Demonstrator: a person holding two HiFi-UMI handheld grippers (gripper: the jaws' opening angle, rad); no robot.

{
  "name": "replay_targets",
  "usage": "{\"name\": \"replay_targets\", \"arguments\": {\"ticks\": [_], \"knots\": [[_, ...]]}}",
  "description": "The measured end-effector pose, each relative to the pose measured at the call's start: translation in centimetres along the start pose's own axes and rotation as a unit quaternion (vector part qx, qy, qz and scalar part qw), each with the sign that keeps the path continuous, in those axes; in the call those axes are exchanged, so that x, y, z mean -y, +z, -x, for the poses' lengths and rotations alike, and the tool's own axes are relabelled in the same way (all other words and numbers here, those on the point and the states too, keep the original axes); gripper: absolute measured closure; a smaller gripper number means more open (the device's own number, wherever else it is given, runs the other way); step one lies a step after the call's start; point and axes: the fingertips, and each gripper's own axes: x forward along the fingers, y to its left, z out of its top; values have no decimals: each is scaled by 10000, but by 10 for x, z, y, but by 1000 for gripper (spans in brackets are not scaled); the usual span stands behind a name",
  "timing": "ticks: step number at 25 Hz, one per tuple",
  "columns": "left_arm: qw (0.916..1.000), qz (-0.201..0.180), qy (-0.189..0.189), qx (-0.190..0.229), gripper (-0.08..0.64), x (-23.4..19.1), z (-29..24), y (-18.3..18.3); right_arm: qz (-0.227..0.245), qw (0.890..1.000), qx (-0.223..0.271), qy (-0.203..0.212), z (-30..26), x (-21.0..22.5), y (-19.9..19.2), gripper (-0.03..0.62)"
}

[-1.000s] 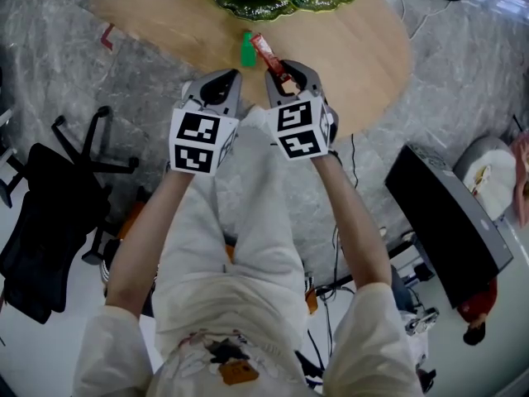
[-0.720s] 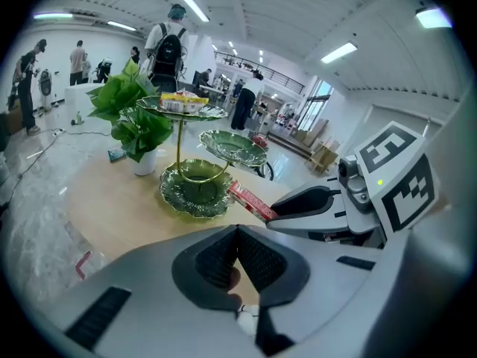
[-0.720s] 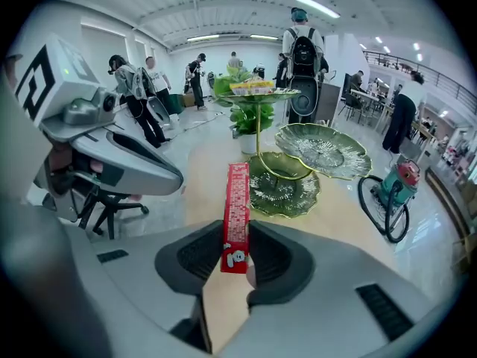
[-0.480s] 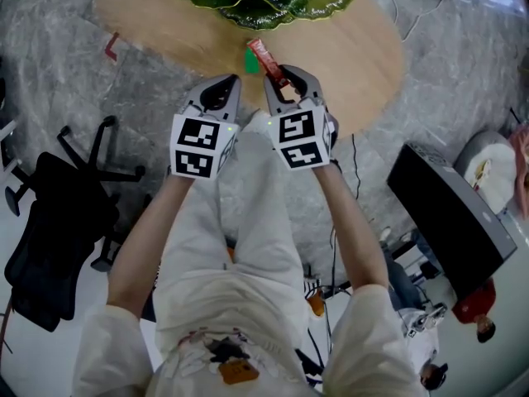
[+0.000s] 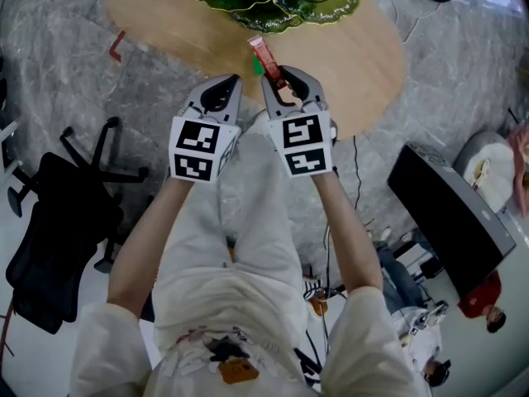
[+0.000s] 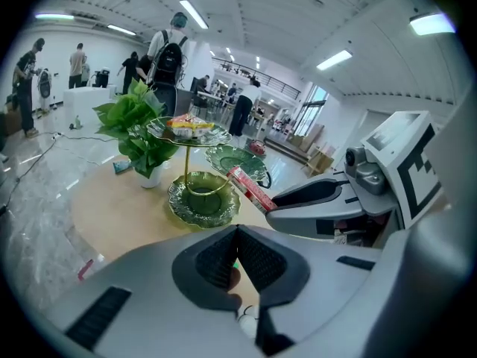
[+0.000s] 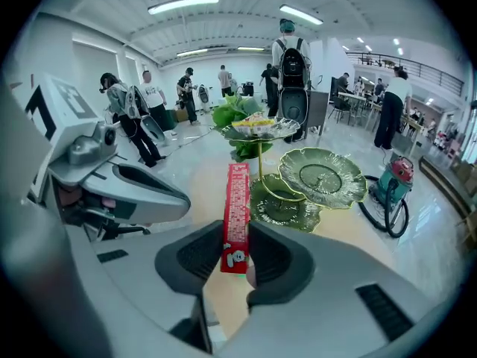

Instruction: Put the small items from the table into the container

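Right tongs [image 7: 237, 253] raised red packet [image 7: 237, 200] above table [image 5: 364, 64] edge.

Colour key. Stick packet [image 7: 237, 215]: red with fine white print. Tiered dishes [image 7: 324, 176], upper centre: translucent green, leaf-veined, on a gold stem. Table [image 5: 364, 48]: pale wood grain. Small item [image 5: 258, 67] beside the packet: bright green. Left gripper [image 6: 237, 233] and right gripper [image 7: 237, 253]: grey shells, black ribbed pads, white cubes with black square markers. Floor [image 5: 50, 48]: grey marbling. Person's clothing [image 5: 240, 246]: cream.
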Motion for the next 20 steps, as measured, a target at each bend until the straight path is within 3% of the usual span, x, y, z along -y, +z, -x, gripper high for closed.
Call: {"name": "replay_targets", "arguments": {"ticks": [20], "knots": [[9992, 178, 116, 325, 565, -60, 31, 29, -204, 9983, 384, -383, -14, -9, 95, 483]]}}
